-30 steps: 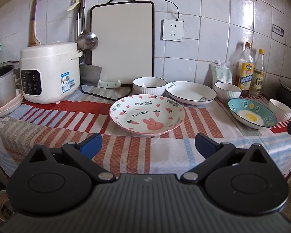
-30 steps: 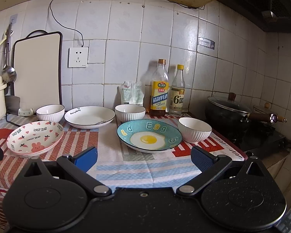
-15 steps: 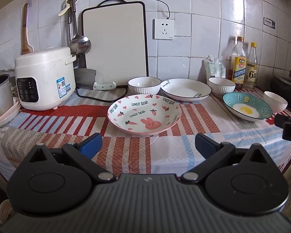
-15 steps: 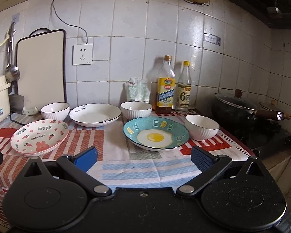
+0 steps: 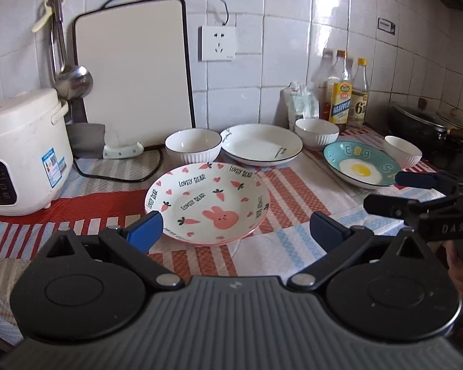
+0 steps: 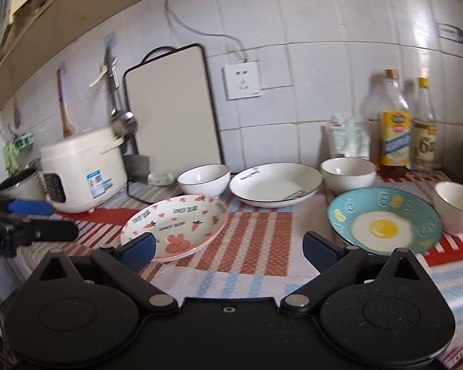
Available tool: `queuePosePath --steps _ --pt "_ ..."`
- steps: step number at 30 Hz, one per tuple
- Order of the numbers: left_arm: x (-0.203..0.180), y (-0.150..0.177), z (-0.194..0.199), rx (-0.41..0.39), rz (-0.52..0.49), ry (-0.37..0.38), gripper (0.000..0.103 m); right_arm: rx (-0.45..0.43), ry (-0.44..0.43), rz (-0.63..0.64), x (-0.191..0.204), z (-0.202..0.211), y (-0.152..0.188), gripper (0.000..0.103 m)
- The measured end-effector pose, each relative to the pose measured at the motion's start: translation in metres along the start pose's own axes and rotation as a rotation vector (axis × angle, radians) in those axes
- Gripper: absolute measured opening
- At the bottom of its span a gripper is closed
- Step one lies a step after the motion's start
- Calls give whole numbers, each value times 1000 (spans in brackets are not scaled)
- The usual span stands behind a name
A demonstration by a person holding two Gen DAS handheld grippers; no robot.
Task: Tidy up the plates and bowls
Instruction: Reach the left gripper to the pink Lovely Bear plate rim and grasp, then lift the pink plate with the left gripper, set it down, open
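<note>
A pink rabbit plate (image 5: 206, 202) (image 6: 174, 226) lies near the counter's front. Behind it stand a white bowl (image 5: 193, 145) (image 6: 203, 179) and a white black-rimmed plate (image 5: 261, 144) (image 6: 276, 183). To the right are a second white bowl (image 5: 316, 133) (image 6: 348, 174), a teal fried-egg plate (image 5: 361, 168) (image 6: 384, 225) and a third white bowl (image 5: 402, 151) (image 6: 455, 206). My left gripper (image 5: 236, 231) is open and empty just before the rabbit plate. My right gripper (image 6: 228, 248) is open and empty above the cloth between the rabbit plate and the egg plate.
A white rice cooker (image 5: 21, 151) stands at the left, a cutting board (image 5: 132, 74) leans on the tiled wall, two bottles (image 5: 350, 92) stand at the back right, and a dark pan (image 5: 426, 123) sits on the stove at far right. A striped cloth (image 5: 293, 203) covers the counter.
Both grippers moved in toward the counter. The right wrist view swung left, so the rabbit plate now sits by its left finger. The dishes have not moved.
</note>
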State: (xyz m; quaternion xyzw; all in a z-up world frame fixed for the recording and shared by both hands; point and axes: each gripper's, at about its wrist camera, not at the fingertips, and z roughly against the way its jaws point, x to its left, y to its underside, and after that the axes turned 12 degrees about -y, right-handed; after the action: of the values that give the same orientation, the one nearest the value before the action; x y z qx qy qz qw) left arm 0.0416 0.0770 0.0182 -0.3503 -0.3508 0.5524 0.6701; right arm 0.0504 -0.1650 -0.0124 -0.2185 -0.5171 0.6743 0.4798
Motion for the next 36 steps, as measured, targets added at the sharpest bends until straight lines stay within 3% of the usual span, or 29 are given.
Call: queuePosePath --steps 4,6,17,20,23,27,30,32,36 --pt "24 -12 -37 81 47 12 100 56 -70 7 8 -31 -2 98" --pt "35 -14 -58 117 70 11 91 88 -94 3 8 -50 -2 97" --pt "78 -8 -168 276 70 -57 56 204 -50 -66 -15 -142 -2 91" --pt "85 -5 -183 281 76 -66 50 230 -60 -102 -24 -157 -1 84" --pt "89 -3 -191 258 69 -44 36 254 -58 -117 -30 -167 2 75" --pt "88 -4 -202 254 71 -43 25 256 -66 -159 -36 -172 5 74" --pt "87 -4 -208 268 76 -36 21 255 -70 -174 -41 -179 6 68" --pt "87 -5 -212 284 95 -26 21 267 -81 -185 -44 -185 6 57" --pt "87 -5 -216 290 116 -26 20 257 -79 -181 -46 -194 5 55"
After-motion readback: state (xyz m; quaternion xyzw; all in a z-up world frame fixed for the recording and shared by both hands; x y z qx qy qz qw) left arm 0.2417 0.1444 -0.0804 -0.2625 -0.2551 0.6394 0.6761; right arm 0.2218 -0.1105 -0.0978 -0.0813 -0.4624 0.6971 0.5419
